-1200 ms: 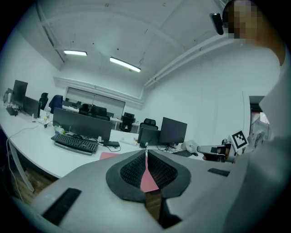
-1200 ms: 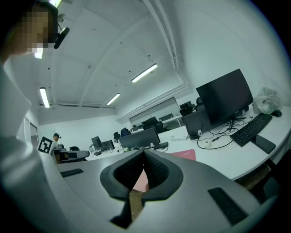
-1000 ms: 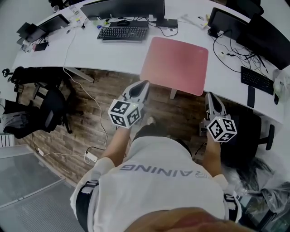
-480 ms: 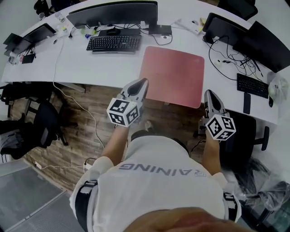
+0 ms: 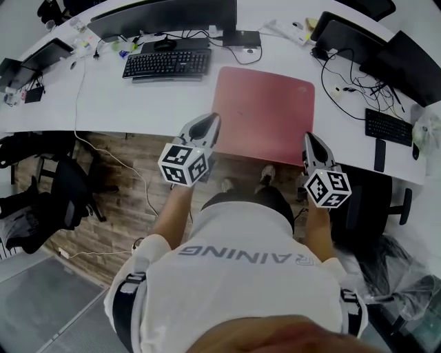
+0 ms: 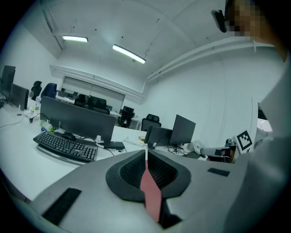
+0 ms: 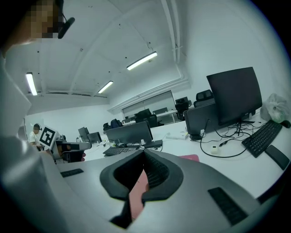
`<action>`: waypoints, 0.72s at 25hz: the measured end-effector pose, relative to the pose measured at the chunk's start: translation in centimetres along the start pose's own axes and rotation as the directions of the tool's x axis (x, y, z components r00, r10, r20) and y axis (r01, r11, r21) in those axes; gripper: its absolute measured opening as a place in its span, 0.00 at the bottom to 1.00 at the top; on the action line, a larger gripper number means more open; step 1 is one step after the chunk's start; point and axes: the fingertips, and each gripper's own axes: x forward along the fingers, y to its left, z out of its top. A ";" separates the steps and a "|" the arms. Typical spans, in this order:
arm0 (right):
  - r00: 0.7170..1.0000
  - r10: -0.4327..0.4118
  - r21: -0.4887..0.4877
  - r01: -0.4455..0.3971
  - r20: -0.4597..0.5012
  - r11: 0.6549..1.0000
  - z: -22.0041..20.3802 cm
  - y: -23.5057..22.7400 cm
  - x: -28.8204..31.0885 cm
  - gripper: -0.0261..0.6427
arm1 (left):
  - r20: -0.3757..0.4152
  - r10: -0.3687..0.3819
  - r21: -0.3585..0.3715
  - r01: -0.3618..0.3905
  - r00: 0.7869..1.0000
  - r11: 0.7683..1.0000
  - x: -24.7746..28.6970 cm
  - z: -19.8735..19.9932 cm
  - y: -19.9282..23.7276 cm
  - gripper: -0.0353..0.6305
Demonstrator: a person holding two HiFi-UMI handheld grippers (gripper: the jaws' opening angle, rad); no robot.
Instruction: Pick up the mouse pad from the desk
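Black keyboard (image 5: 167,63) sits in front of a wide dark monitor (image 5: 165,12); its stand base (image 5: 241,38) is just right of the keyboard. Second keyboard (image 5: 388,126) at far right, slim dark item (image 5: 380,155) beside it. Two more monitors (image 5: 358,31) upper right, black cables (image 5: 344,79) tangled below them. Office chair (image 5: 69,193) on wood floor (image 5: 131,179) at left, another chair (image 5: 372,200) at right. Ceiling strip lights (image 6: 129,53) are lit.
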 end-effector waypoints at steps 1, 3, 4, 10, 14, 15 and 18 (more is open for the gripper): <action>1.000 -0.004 0.004 0.004 -0.001 1.000 0.2 -0.8 0.5 0.07 | -0.003 0.009 0.001 -0.009 1.000 1.000 0.6 0.0 0.2 0.12; 1.000 -0.013 0.000 0.013 -0.008 1.000 0.5 -2.6 1.5 0.07 | -0.008 0.025 0.002 -0.025 1.000 1.000 1.9 0.2 0.4 0.12; 1.000 -0.018 -0.009 0.018 -0.015 1.000 0.7 -3.5 1.9 0.07 | -0.012 0.032 0.002 -0.032 0.999 0.999 2.4 0.2 0.4 0.12; 0.995 -0.040 -0.045 0.036 -0.086 0.998 0.7 -7.7 4.7 0.07 | -0.060 0.091 0.010 -0.091 0.994 0.996 5.7 -0.6 1.3 0.12; 0.983 -0.085 -0.038 0.080 -0.163 0.996 -1.4 -10.7 6.2 0.08 | -0.131 0.131 0.019 -0.130 0.983 0.991 7.5 -2.7 2.9 0.12; 0.979 -0.085 -0.038 0.079 -0.187 0.996 -2.1 -11.2 6.6 0.14 | -0.156 0.140 0.017 -0.139 0.978 0.990 7.9 -3.5 3.4 0.14; 0.962 -0.093 -0.044 0.085 -0.255 0.995 -4.3 -12.7 7.6 0.27 | -0.236 0.157 0.001 -0.162 0.959 0.987 9.0 -6.0 4.9 0.32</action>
